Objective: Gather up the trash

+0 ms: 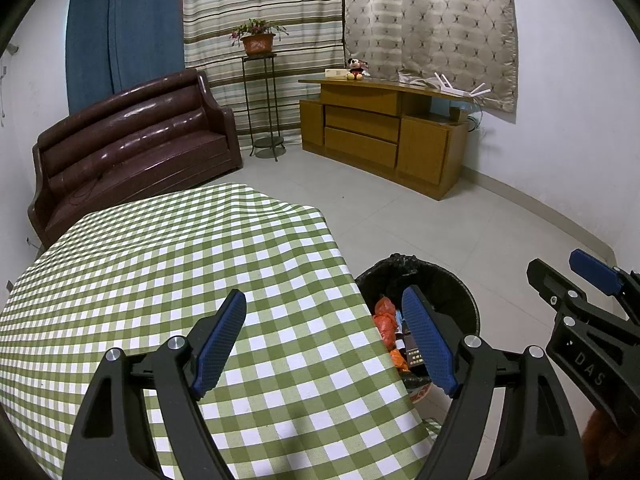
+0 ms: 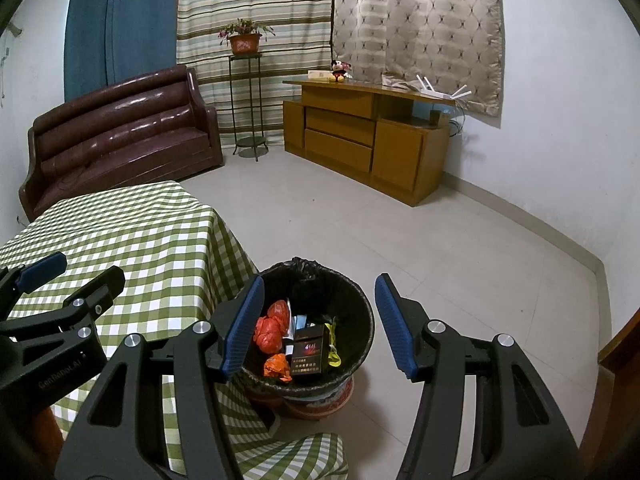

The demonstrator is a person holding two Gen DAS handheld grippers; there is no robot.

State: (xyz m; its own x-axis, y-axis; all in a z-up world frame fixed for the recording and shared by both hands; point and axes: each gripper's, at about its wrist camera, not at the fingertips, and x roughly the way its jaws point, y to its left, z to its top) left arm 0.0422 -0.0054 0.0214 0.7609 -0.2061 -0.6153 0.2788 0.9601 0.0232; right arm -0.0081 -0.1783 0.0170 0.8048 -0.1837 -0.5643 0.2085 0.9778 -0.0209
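I hold both grippers, left gripper [image 1: 322, 344] and right gripper [image 2: 320, 326], jaws open and empty, the bin [image 2: 360, 308] at twelve o'clock under the right, the nearer.

Black-lined trash bin [image 2: 362, 312] upright on floor, just beside the table corner. Inside: orange crumpled wrappers [image 2: 269, 334], a dark cigarette box [image 2: 308, 354] lying tilted, a yellow scrap [image 2: 333, 354] at the right.

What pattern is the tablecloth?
Green-and-white check; the tablecloth shows best in the left wrist view.
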